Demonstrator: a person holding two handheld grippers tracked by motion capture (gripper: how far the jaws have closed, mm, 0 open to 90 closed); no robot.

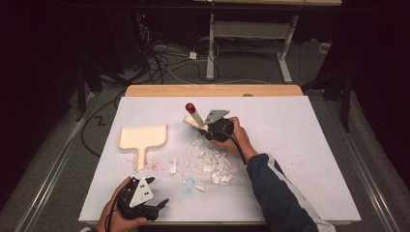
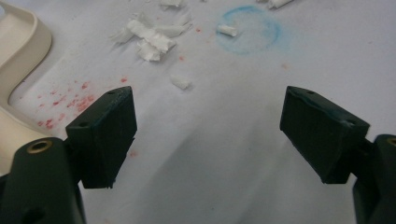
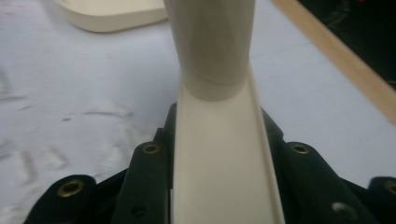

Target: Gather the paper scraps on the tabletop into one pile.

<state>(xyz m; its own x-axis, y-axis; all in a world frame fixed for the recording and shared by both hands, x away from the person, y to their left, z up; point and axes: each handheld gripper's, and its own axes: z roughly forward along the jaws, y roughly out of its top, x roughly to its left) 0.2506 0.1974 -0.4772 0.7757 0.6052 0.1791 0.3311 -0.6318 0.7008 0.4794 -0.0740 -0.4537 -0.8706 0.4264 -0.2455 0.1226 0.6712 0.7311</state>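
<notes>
The white surface (image 1: 300, 145) spans the frame's middle, the cream dustpan (image 1: 142, 137) left of centre. My right tool (image 1: 209, 129), centre, is clamped on the cream brush (image 1: 195, 118); my left tool (image 1: 153, 193), bottom left, gapes empty. Paper scraps (image 1: 212, 162) lie just below centre.

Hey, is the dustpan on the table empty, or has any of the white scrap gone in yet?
Empty. The dustpan lies flat with a bare cream tray, while the white scraps sit on the table to its right, apart from it.
</notes>
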